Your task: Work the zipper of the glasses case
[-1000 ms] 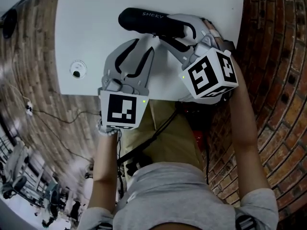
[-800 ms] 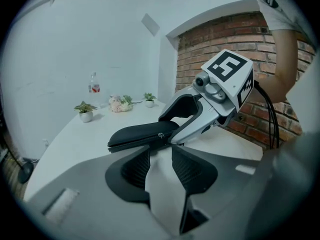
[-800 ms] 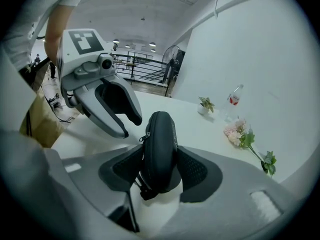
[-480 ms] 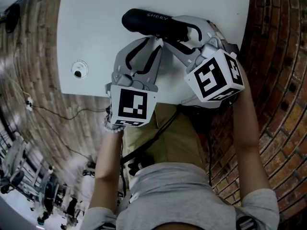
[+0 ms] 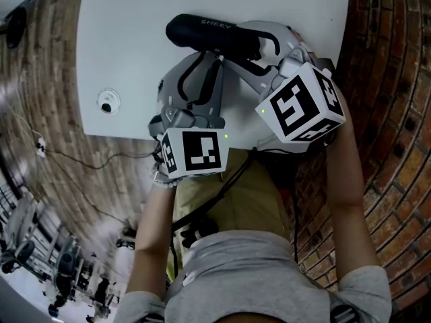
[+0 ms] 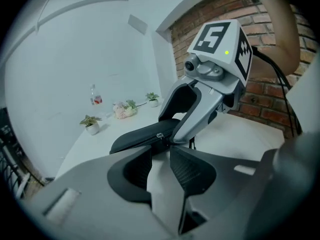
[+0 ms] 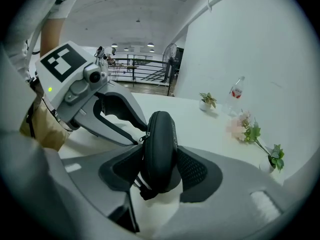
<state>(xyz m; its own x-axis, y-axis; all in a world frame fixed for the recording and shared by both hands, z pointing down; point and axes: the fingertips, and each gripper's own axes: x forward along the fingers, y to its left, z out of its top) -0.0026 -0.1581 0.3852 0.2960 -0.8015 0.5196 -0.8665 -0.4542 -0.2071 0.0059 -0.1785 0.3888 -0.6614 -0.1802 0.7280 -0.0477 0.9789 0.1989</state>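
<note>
A black zippered glasses case (image 5: pixel 205 32) lies on the white table (image 5: pixel 128 39). My right gripper (image 5: pixel 261 46) is shut on its right end; in the right gripper view the case (image 7: pixel 161 134) stands edge-on between both pads. My left gripper (image 5: pixel 214 60) points at the case's near side from below. In the left gripper view its jaws (image 6: pixel 161 153) are closing, with a narrow gap and nothing between the pads. The metal zipper pull (image 6: pixel 160 135) sits just beyond the fingertips, on the case's near seam (image 6: pixel 135 140).
A small round white object (image 5: pixel 108 101) lies near the table's front left edge. Small potted plants (image 6: pixel 91 124), a bottle (image 6: pixel 94 95) and flowers (image 7: pixel 247 129) stand far back on the table. Brick floor surrounds the table, and my legs are under its front edge.
My left gripper has shifted right and up toward the case's near seam, and its jaws have narrowed. The right gripper keeps its hold on the case.
</note>
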